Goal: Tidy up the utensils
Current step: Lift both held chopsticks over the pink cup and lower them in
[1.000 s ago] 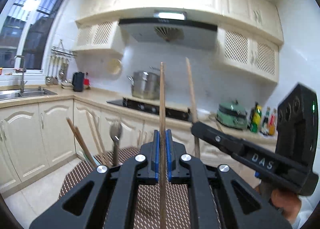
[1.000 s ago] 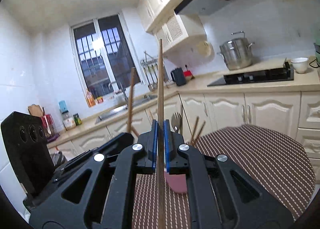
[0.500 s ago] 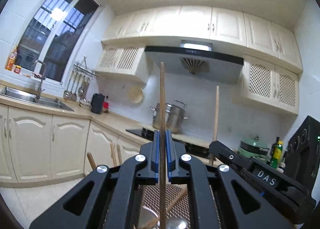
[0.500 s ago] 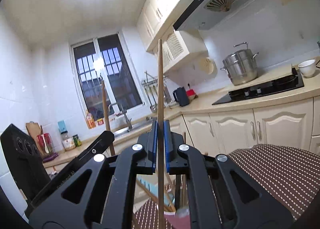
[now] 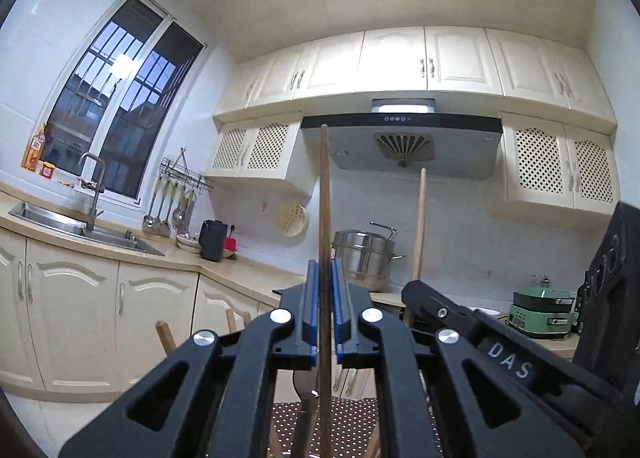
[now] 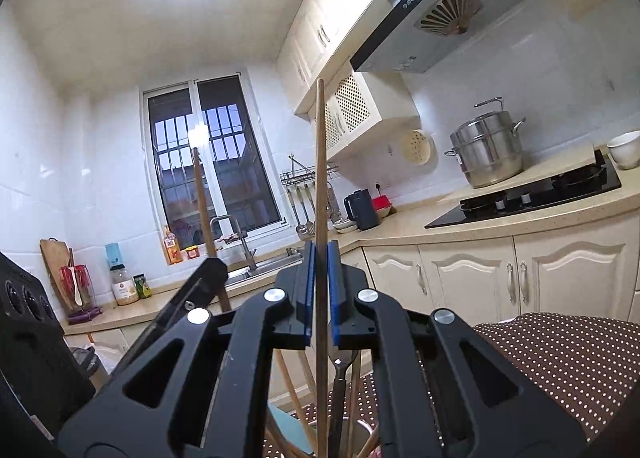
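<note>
My left gripper (image 5: 324, 270) is shut on a wooden chopstick (image 5: 325, 193) that stands upright between its blue pads. My right gripper (image 6: 319, 250) is shut on a second wooden chopstick (image 6: 320, 153), also upright. Each gripper shows in the other's view: the right one (image 5: 416, 290) at the right with its chopstick (image 5: 420, 225), the left one (image 6: 212, 266) at the left with its chopstick (image 6: 202, 201). Below the jaws, several chopstick ends (image 5: 164, 334) and a metal utensil (image 6: 340, 382) stick up from a holder that is mostly hidden.
A brown dotted mat (image 6: 560, 354) covers the table below. Kitchen counter with sink (image 5: 80, 230), stove (image 6: 528, 197) and steel pot (image 6: 488, 149) runs behind. A range hood (image 5: 404, 145) and wall cabinets hang above.
Both grippers have tilted upward with their chopsticks; the views now show more ceiling and less of the mat. The utensil holder has slid below the frame.
</note>
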{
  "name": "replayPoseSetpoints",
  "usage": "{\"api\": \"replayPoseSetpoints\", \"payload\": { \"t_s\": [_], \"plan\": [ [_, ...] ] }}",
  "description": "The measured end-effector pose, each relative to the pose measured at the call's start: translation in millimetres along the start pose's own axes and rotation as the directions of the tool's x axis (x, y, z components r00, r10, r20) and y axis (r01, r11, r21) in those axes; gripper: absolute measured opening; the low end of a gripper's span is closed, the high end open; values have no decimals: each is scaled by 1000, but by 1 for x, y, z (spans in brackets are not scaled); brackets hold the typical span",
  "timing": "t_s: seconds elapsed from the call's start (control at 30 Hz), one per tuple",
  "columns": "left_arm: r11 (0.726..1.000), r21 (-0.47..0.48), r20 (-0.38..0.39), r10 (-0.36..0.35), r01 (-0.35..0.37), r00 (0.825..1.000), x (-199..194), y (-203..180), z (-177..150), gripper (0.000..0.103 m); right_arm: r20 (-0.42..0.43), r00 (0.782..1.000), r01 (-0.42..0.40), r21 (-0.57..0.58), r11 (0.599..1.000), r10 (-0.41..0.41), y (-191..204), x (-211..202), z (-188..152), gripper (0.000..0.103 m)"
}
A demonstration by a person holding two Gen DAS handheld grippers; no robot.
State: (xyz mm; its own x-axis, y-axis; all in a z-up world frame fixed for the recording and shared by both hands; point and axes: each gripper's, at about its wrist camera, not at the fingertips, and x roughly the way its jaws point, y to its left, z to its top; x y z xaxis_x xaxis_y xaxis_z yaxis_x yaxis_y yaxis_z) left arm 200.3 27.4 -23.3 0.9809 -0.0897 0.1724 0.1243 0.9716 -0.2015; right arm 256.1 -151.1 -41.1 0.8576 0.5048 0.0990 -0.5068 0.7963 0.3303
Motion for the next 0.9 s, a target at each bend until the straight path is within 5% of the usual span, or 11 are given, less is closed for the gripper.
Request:
{"api": "replayPoseSetpoints", "payload": {
  "t_s": [0.67,0.73,0.9],
  "plan": [
    [997,-2,-30,83,-83,996,14,8,-36,7,-69,997,-31,-11,999,31,-15,14,-23,7],
    [997,2,-43,83,-83,996,14,8,-40,24,-75,997,-32,-11,999,31,-16,14,-26,7],
    [997,3,-85,81,-81,993,17,9,-41,28,-103,994,-42,-12,999,41,-15,18,-31,7]
  ]
}}
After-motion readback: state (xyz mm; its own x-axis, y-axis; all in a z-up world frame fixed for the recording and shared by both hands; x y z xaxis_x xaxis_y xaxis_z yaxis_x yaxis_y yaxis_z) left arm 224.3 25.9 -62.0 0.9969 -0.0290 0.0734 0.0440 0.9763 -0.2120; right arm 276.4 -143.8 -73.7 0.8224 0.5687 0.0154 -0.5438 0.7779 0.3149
